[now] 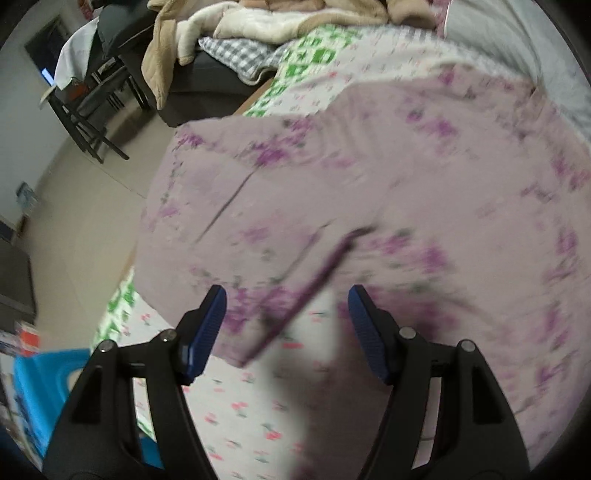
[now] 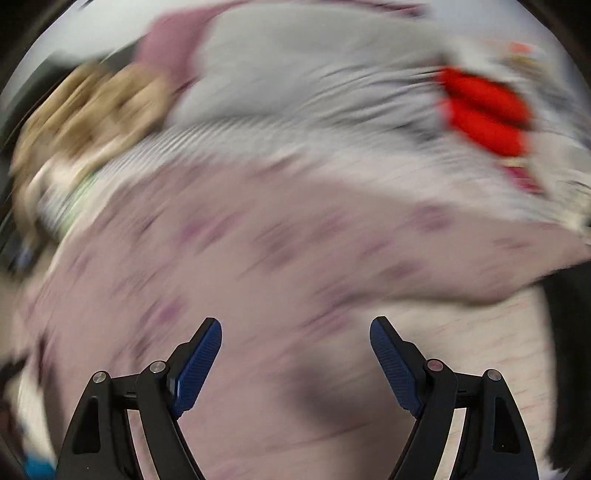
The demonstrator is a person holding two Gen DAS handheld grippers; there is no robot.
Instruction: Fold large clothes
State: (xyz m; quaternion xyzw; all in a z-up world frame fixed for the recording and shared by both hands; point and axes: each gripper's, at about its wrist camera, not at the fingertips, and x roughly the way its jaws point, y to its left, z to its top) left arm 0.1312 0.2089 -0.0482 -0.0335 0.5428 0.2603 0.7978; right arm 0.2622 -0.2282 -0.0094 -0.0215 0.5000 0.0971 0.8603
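A large pale lilac garment with purple flower print (image 1: 369,184) lies spread on a bed with a flower-print sheet (image 1: 240,413). Its near edge, with a dark purple trim line (image 1: 314,280), lies just ahead of my left gripper (image 1: 287,299), which is open and empty above it. In the right wrist view the same garment (image 2: 258,258) fills the middle, heavily blurred. My right gripper (image 2: 295,332) is open and empty over the cloth.
A pile of beige and cream blankets (image 1: 258,18) and a grey checked cloth (image 1: 236,55) lie at the bed's far end. A dark chair (image 1: 96,92) stands on the floor at left. A blue plastic object (image 1: 37,387) is at lower left. Something red (image 2: 484,114) lies at right.
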